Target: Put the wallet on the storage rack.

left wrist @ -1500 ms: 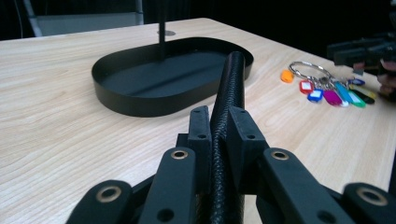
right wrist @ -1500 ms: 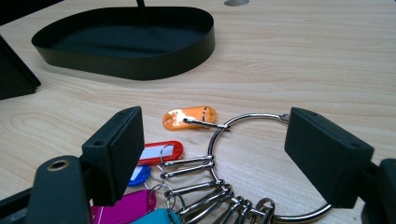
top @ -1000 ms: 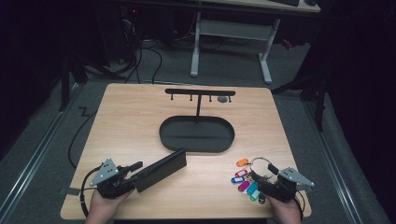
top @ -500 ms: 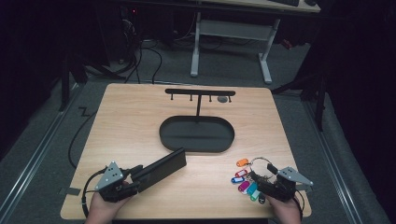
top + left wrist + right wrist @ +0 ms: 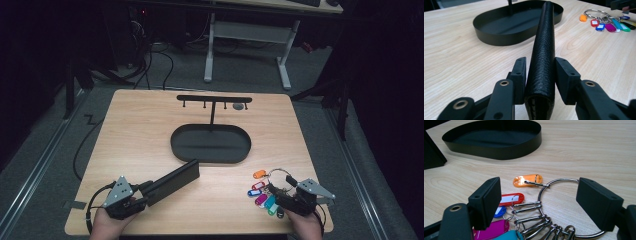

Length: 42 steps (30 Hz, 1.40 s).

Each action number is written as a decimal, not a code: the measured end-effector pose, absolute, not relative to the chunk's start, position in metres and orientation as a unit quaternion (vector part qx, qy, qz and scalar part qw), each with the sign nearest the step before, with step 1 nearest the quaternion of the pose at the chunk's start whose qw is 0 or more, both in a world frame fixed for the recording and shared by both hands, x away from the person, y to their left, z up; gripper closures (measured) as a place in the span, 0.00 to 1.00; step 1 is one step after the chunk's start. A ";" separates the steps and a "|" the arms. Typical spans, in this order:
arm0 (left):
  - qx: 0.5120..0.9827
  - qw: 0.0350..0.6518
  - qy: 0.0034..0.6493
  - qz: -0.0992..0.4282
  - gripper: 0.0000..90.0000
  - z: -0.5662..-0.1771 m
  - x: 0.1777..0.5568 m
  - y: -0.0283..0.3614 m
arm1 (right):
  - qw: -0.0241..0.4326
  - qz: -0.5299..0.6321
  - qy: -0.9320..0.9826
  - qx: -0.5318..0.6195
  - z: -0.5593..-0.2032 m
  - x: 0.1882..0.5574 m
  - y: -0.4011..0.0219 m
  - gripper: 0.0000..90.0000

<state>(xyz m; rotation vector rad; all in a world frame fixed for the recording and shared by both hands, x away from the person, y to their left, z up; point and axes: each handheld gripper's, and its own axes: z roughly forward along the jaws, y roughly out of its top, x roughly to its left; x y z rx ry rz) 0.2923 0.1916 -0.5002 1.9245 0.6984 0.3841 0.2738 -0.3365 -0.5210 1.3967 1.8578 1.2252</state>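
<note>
A long black leather wallet (image 5: 172, 181) stands on its edge on the wooden table, pointing toward the tray. My left gripper (image 5: 145, 192) has its near end between its jaws. The jaws have just been closing, and in the left gripper view both pads (image 5: 520, 72) press on the wallet (image 5: 544, 45). At the front right, my right gripper (image 5: 280, 196) is open. Its jaws stand either side of a large metal key ring (image 5: 559, 182) that lies on the table. Several coloured key tags (image 5: 260, 192) fan out from the ring, an orange tag (image 5: 527, 180) farthest.
A black oval tray (image 5: 210, 155) sits mid-table, with a thin post rising behind it to a black hook bar (image 5: 214, 98). The table's front edge is just behind both hands. Bare wood lies between the wallet and the keys.
</note>
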 end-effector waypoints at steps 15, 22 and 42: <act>0.871 0.384 0.275 0.134 0.72 -0.476 0.304 0.174 | 0.252 0.458 0.677 0.518 -0.520 0.272 -0.338 0.23; 0.888 0.349 0.269 0.131 0.71 -0.463 0.311 0.163 | 0.251 0.464 0.678 0.513 -0.517 0.270 -0.338 0.24; 0.901 0.328 0.239 0.151 0.83 -0.456 0.307 0.150 | 0.254 0.468 0.675 0.510 -0.514 0.269 -0.340 0.24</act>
